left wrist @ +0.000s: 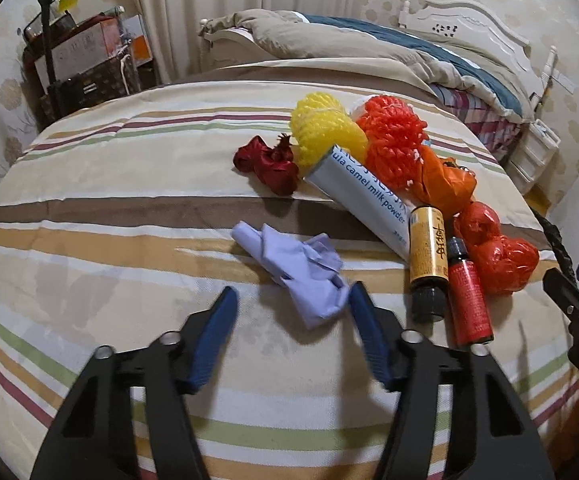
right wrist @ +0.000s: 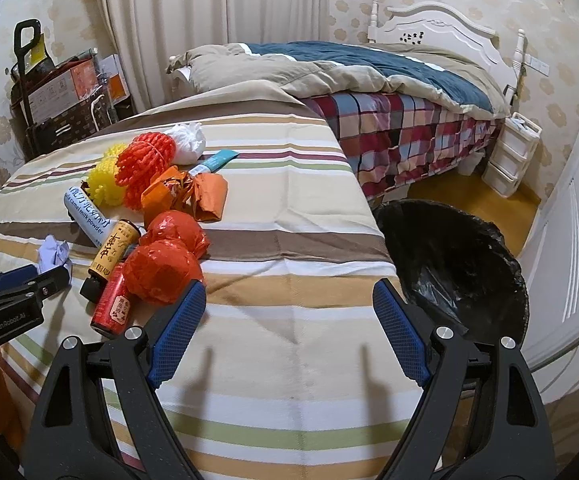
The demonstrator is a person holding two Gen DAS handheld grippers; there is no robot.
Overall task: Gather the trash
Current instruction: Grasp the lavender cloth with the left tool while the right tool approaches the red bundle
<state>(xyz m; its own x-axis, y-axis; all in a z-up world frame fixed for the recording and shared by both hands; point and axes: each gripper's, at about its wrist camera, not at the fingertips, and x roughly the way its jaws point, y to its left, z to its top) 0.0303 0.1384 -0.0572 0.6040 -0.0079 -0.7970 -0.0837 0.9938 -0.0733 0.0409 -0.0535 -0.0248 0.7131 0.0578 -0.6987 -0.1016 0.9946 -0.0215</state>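
Note:
Trash lies on the striped cloth (left wrist: 89, 208). A crumpled lilac glove (left wrist: 305, 272) lies just ahead of my open left gripper (left wrist: 293, 296), its near end between the fingertips. To the right lie a milk powder tube (left wrist: 361, 196), a yellow bottle (left wrist: 427, 256), a red bottle (left wrist: 469, 300), a red plastic bag (left wrist: 497, 252), orange wrapping (left wrist: 445, 180), yellow (left wrist: 325, 128) and orange (left wrist: 389, 140) foam nets, and a dark red ribbon (left wrist: 269, 160). My right gripper (right wrist: 289, 296) is open and empty over bare cloth, beside the red bag (right wrist: 161, 268). A black-lined trash bin (right wrist: 453, 260) stands right of the table.
A bed (right wrist: 389, 92) with quilt and white headboard stands behind. White drawers (right wrist: 509, 156) sit by the bed. A trolley with boxes (right wrist: 61, 92) stands at far left. Curtains (right wrist: 209, 20) hang at the back. A white bag (right wrist: 187, 140) lies behind the nets.

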